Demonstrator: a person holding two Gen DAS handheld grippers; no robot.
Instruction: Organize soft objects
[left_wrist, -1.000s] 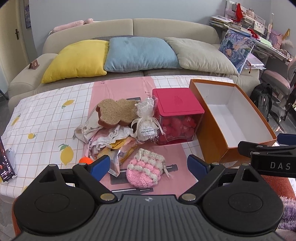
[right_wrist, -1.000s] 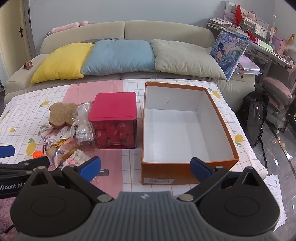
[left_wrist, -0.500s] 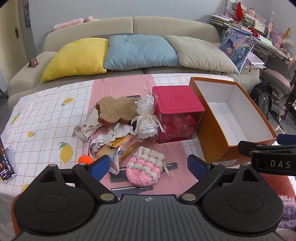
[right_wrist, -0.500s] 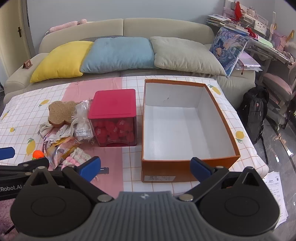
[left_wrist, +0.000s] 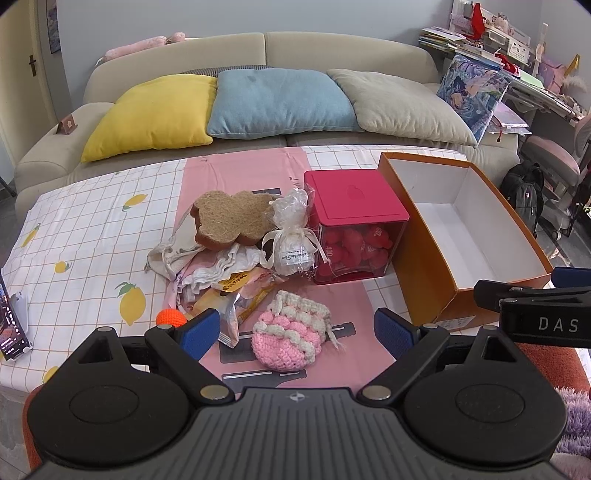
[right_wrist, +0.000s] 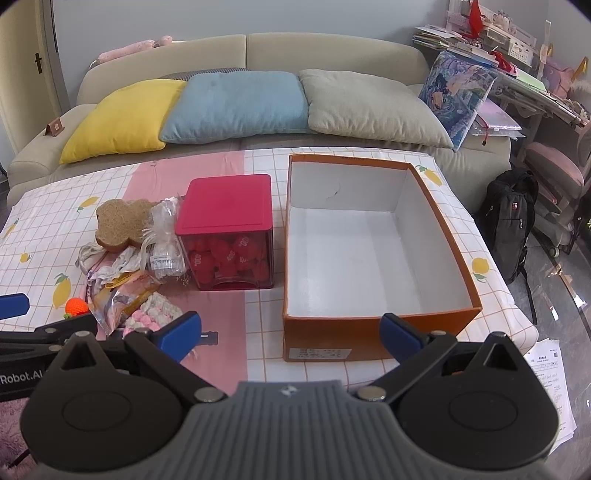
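The left gripper (left_wrist: 295, 326) hung spread wide above the pink crocheted pouch (left_wrist: 290, 341); best to centre first, then pinch gently. The right gripper (right_wrist: 290, 330) gaped, empty.

Left hand-held gripper (left_wrist: 301, 332) and right hand-held gripper (right_wrist: 290, 330) apparently spread wide.

Left gripper (left_wrist: 295, 332) jaws spread around pink pouch (left_wrist: 290, 341).
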